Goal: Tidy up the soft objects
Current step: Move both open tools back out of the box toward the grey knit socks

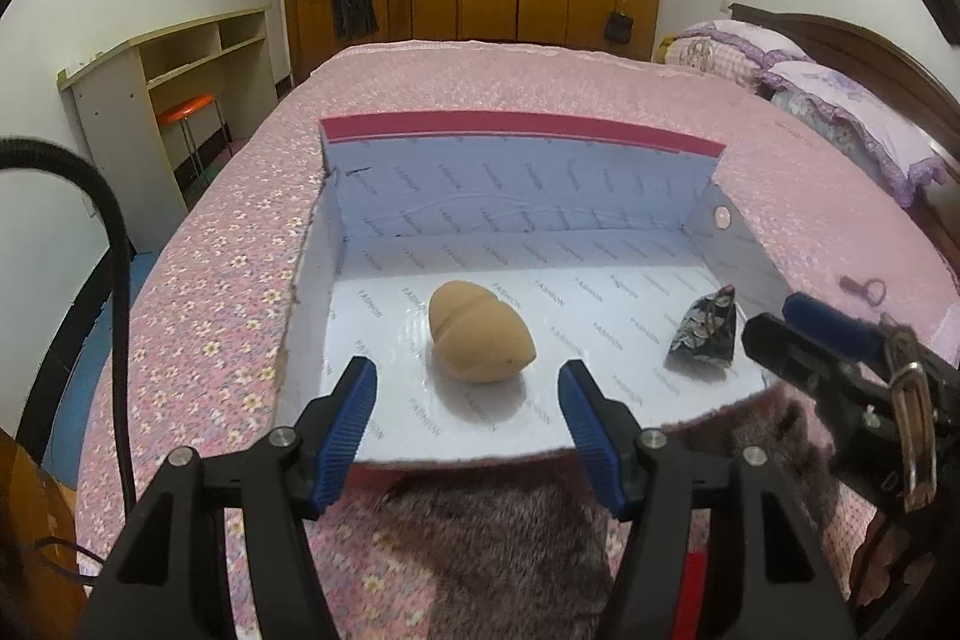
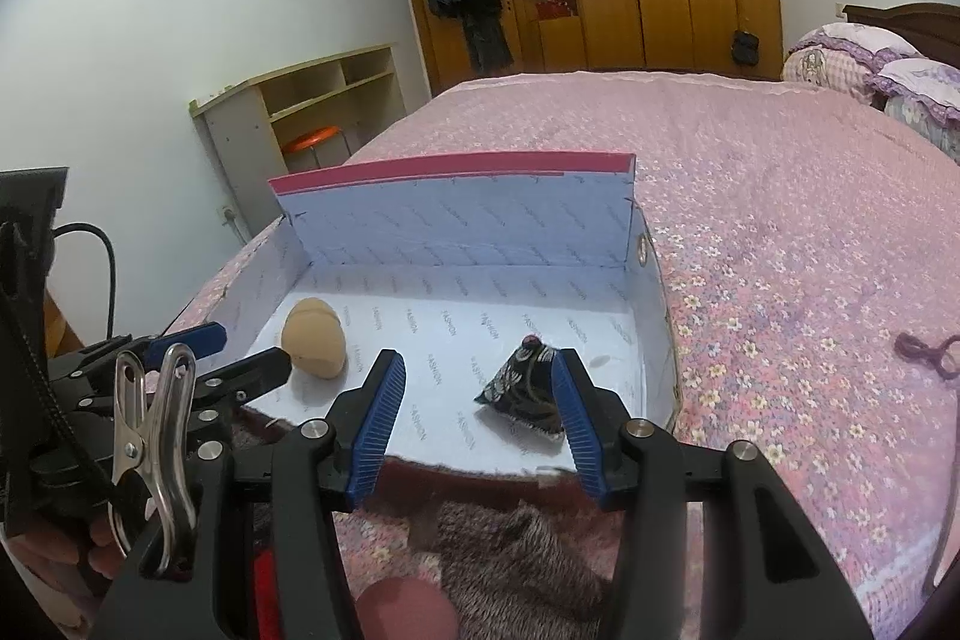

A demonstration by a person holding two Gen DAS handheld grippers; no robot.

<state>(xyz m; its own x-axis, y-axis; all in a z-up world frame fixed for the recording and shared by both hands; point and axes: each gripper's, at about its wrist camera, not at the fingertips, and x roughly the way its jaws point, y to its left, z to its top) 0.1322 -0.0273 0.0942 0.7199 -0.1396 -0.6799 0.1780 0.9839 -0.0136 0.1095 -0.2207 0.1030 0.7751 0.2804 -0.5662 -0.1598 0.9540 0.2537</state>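
**Operator:** Cardboard box [image 1: 522, 196] holds both items. Which step applies?

**Guide:** Judged from the layout, you are at the release step. The tan foam egg [image 1: 480, 334] lies on the box floor at your left gripper's [image 1: 468, 436] 12 o'clock, ahead of the tips. The left jaws stand partly open, and nothing is held. The dark patterned pouch [image 2: 528, 388] sits on the floor at 12 o'clock of your right gripper [image 2: 480, 424], close against the right-hand finger; whether that pad touches it cannot be told. The right jaws are parted, gripping nothing.

**Operator:** Next move?

**Guide:** Probably withdraw both tools clear of the box's near edge, then locate any remaining soft item. None is visible outside the box except the brown furry fabric [image 1: 516, 556] at 6 o'clock under both tools and a small purple cord [image 2: 927, 349] on the pink floral bedspread [image 2: 780, 232] at 3 o'clock.

**Operator:** Obstructions?

**Guide:** The tall back wall at 12 o'clock limits forward reach. Watch the metal clip [image 2: 150, 436] and black cable [image 1: 114, 250] at 9 o'clock.
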